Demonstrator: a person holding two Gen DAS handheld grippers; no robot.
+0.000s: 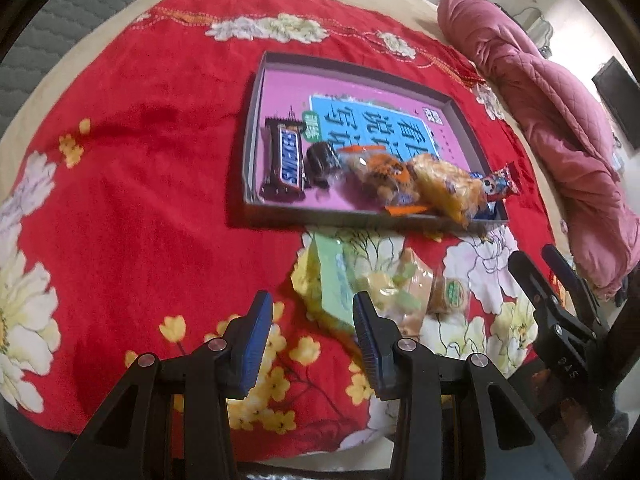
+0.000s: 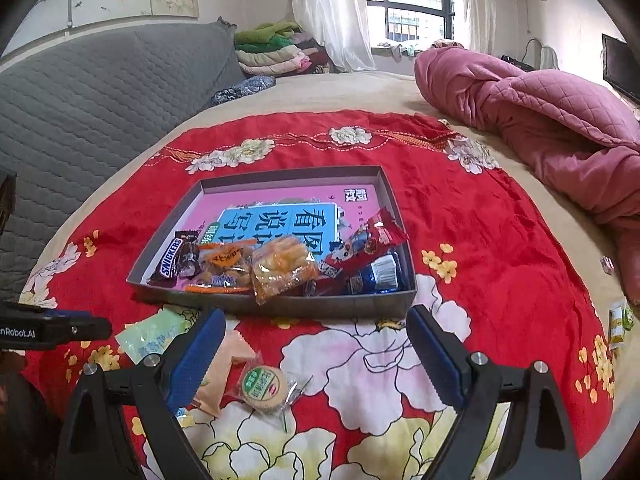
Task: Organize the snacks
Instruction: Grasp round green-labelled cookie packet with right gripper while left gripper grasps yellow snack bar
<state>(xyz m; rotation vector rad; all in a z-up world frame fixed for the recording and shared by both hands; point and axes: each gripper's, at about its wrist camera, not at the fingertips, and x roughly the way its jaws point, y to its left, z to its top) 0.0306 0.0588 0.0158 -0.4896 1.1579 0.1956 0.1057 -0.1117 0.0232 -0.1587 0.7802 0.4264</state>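
Note:
A shallow grey box [image 2: 280,307] with a pink book as its floor lies on a red flowered cloth; it also shows in the left wrist view [image 1: 251,128]. Inside are a Snickers bar [image 1: 286,160], a dark round snack [image 1: 323,158], an orange bag [image 2: 224,260], a yellow pastry pack [image 2: 280,270], a red pack [image 2: 368,240] and a blue pack [image 2: 378,276]. In front of the box lie a green packet [image 2: 150,338], a peach packet [image 2: 224,372] and a round green-labelled biscuit [image 2: 264,390]. My left gripper [image 1: 314,344] is open above the green packet [image 1: 334,284]. My right gripper [image 2: 316,356] is open, with the biscuit between its fingers' span.
The cloth [image 2: 500,264] covers a beige bed. A pink quilt [image 2: 540,116] lies at the right. A grey padded headboard [image 2: 80,96] stands at the left. Folded clothes [image 2: 272,52] are stacked at the back. Small yellow-green packets [image 2: 620,320] lie at the cloth's right edge.

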